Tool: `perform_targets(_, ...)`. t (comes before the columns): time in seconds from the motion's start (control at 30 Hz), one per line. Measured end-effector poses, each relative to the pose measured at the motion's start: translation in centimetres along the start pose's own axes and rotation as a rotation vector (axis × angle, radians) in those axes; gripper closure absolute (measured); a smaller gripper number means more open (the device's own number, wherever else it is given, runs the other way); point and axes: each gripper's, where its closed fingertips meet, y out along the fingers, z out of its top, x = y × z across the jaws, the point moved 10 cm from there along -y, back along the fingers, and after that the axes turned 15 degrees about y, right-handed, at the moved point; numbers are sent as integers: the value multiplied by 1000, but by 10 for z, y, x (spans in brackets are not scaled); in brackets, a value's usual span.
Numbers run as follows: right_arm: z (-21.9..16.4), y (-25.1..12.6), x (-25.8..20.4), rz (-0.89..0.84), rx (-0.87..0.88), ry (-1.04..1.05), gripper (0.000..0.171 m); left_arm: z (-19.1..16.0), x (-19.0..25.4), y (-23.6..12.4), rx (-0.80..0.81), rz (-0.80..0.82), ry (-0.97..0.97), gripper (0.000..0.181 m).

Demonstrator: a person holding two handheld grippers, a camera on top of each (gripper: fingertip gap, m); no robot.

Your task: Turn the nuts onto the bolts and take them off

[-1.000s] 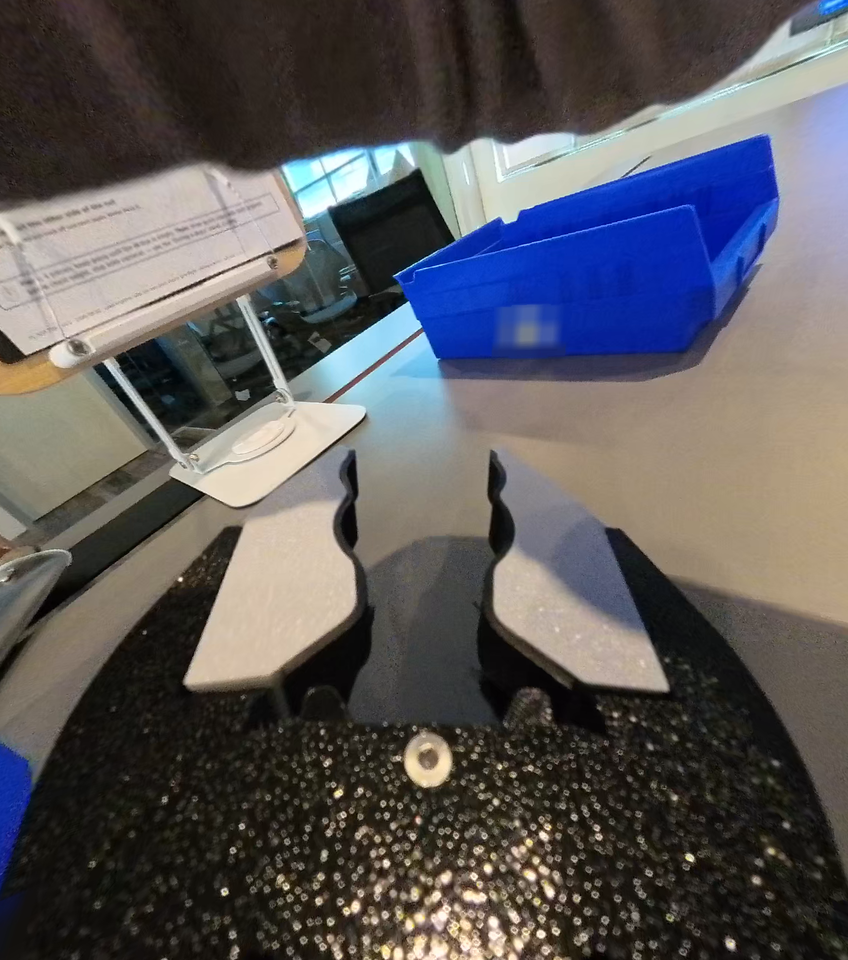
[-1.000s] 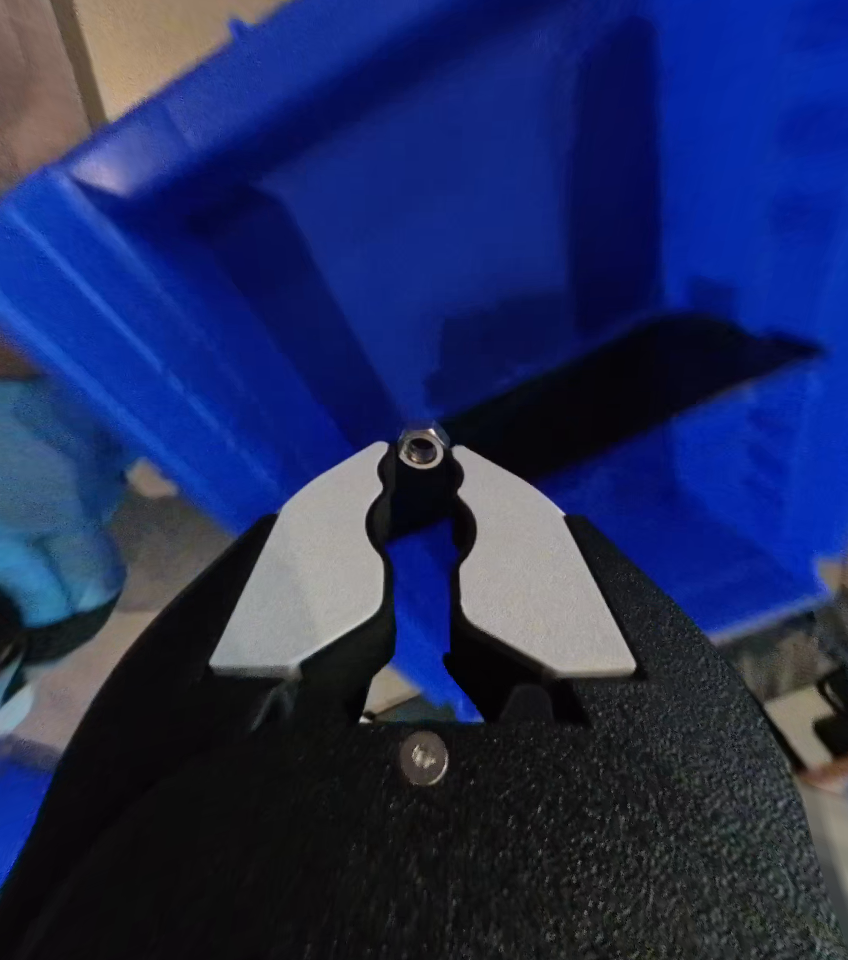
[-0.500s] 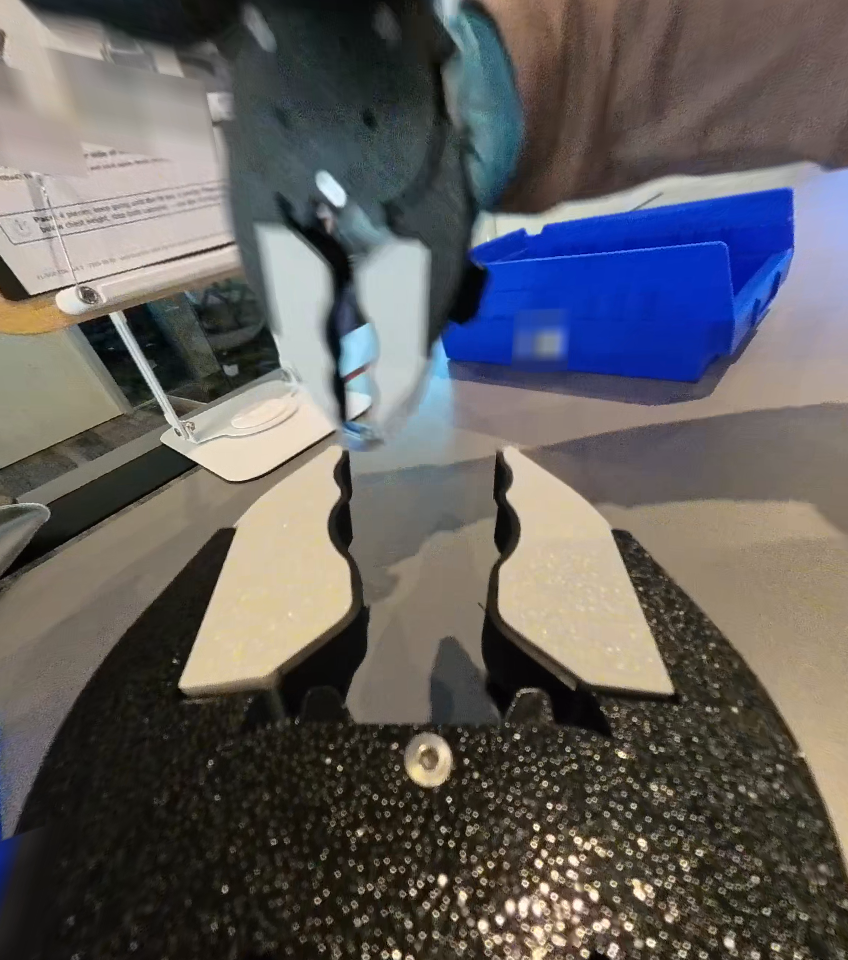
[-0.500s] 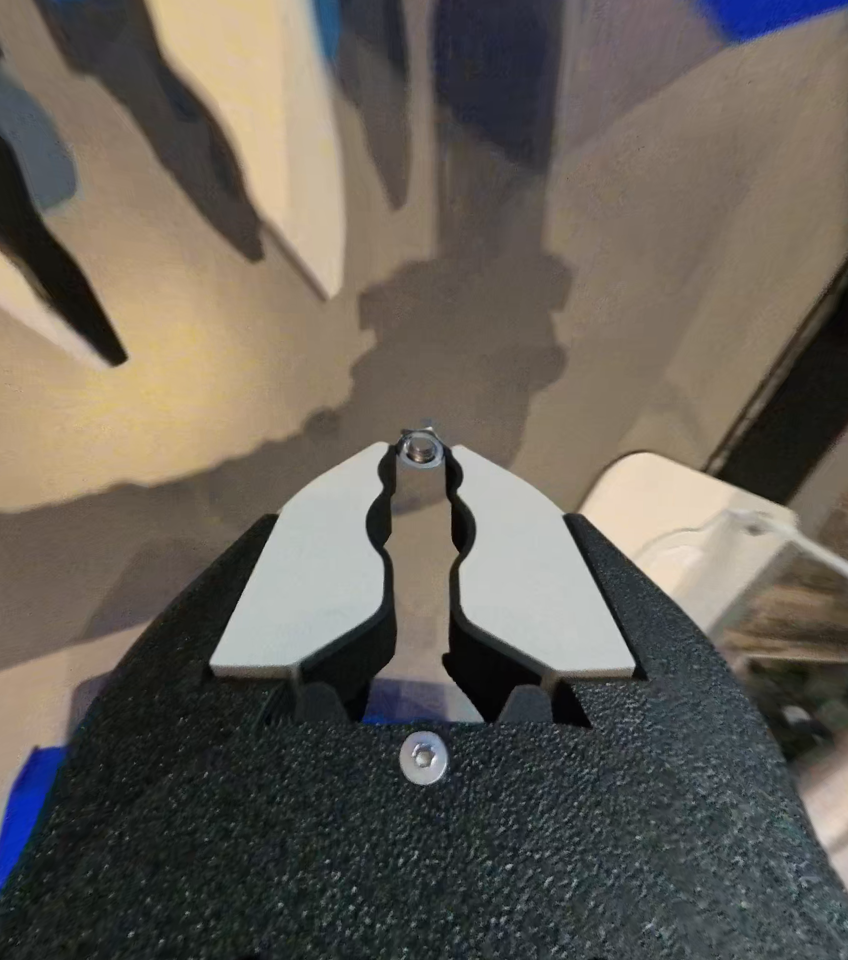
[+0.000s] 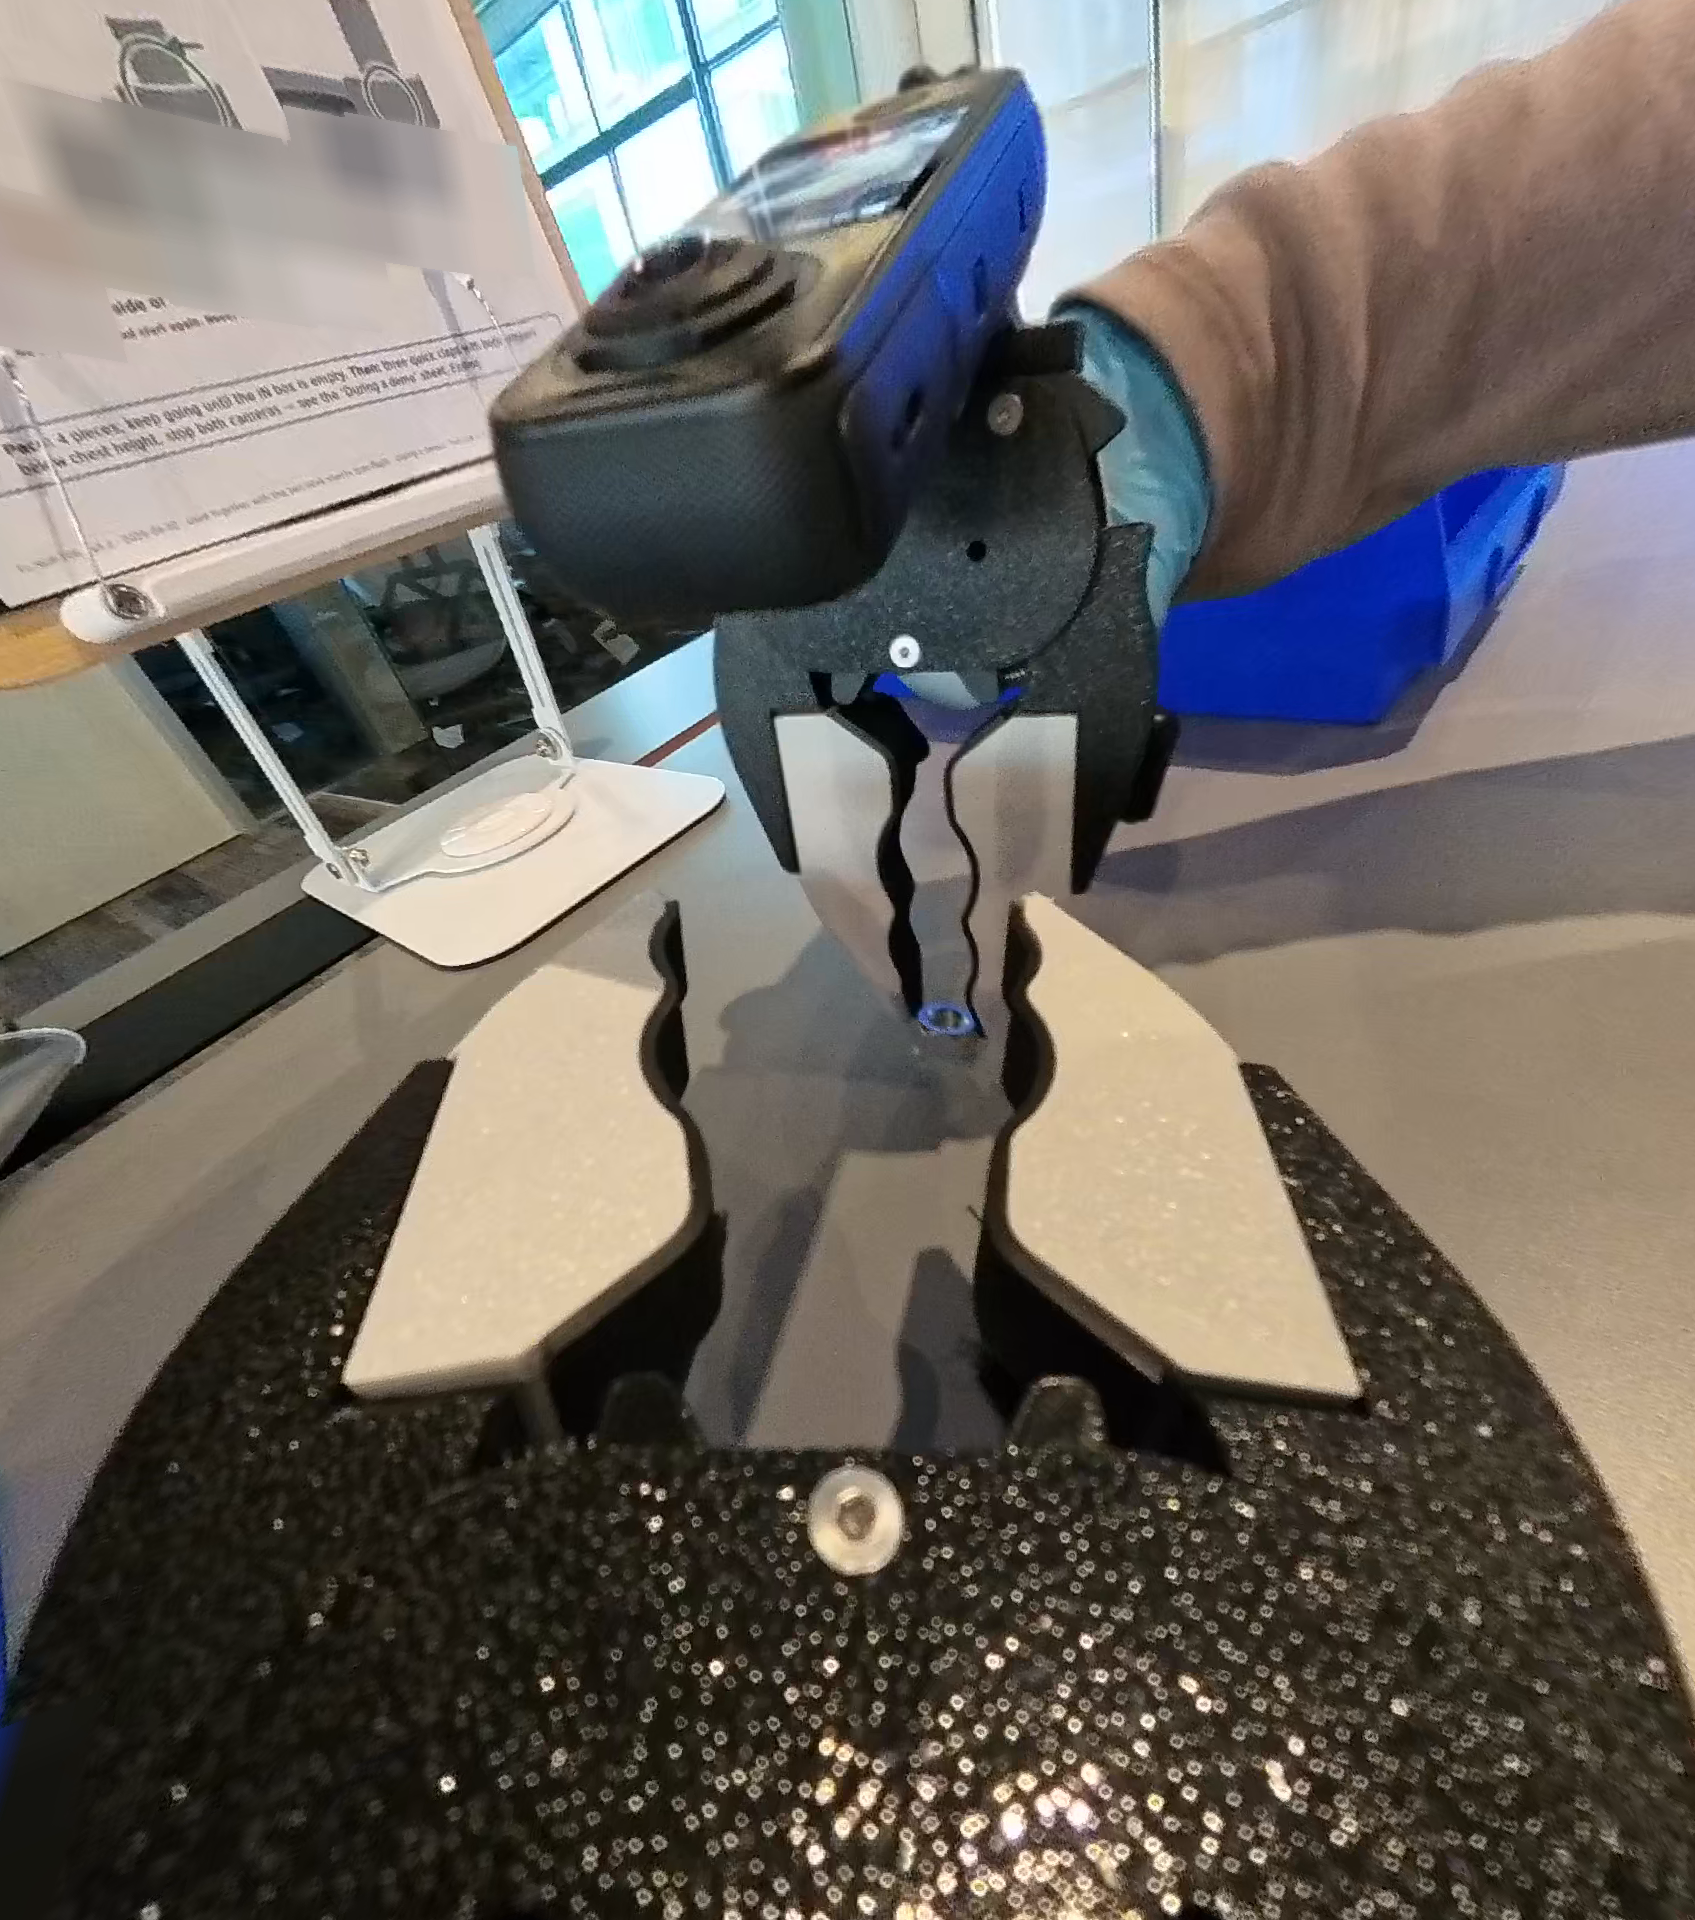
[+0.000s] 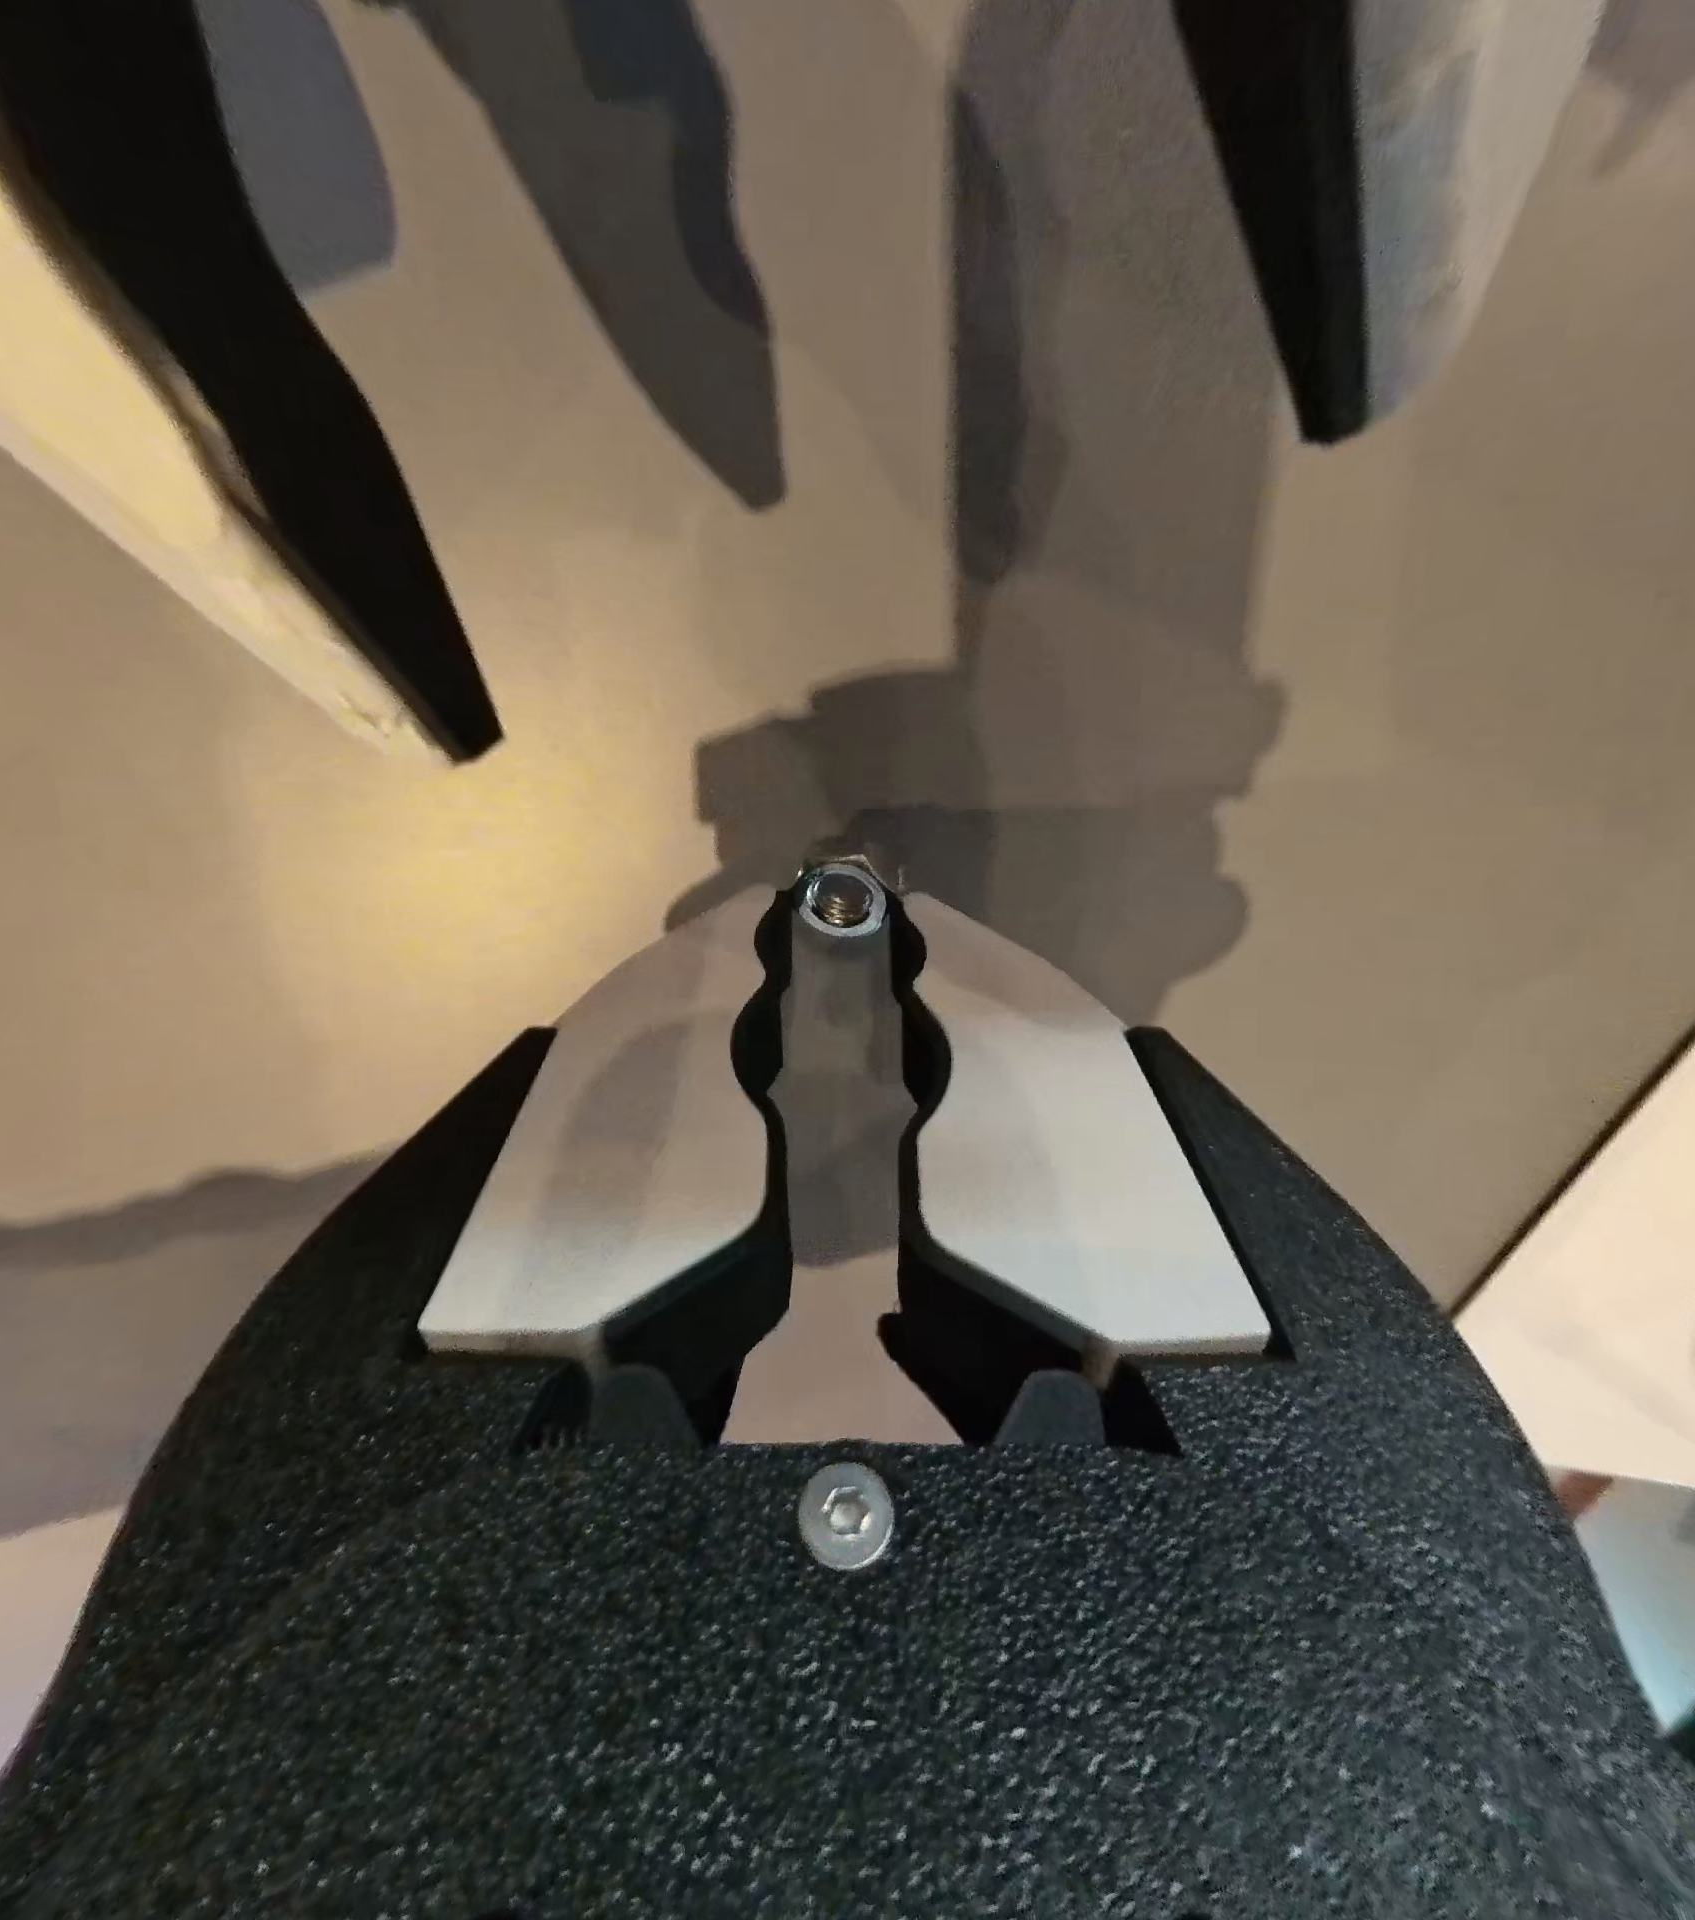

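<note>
Grey worktop (image 5: pixel 1445 1039) under daylight from tall windows (image 5: pixel 666 135) behind; white document stand (image 5: pixel 510 862) with printed sheet at left, blue bin (image 5: pixel 1342 644) farther back.

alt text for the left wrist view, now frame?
The right gripper points down at the grey table, pinching a small nut at its tips, just ahead of the open left gripper. A sleeved arm holds it; behind are a blue bin and a paper sheet on a white stand.

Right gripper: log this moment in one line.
right gripper: shut on nut, low over table | left gripper: open, empty
</note>
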Motion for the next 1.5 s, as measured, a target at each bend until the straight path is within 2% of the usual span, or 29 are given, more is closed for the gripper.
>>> perform_targets(0.23,-4,-5,1,79,18,62,141,0,-2,0,2,8,-20,121)
perform_targets(0.37,0,-44,27,5,162,96,143,-1,-3,0,0,25,-30,121)
perform_targets(0.5,65,-104,56,-49,397,-29,145,0,-2,0,-1,22,-16,122)
perform_targets(0.6,140,-115,62,-81,355,-233,147,0,0,0,1,19,0,122)
perform_targets(0.73,224,-79,68,-57,146,-444,145,0,2,0,-4,9,19,123)
perform_targets(0.9,272,-23,81,-7,-96,-581,146,1,3,2,-13,1,32,124)
perform_targets(1.13,289,16,83,132,-172,-760,145,-1,-3,2,-1,8,-26,125)
perform_targets(1.27,291,34,81,179,-206,-809,137,-2,-7,0,15,18,-67,126)
perform_targets(1.5,308,50,87,159,-79,-829,136,-4,-12,-1,26,17,-122,127)
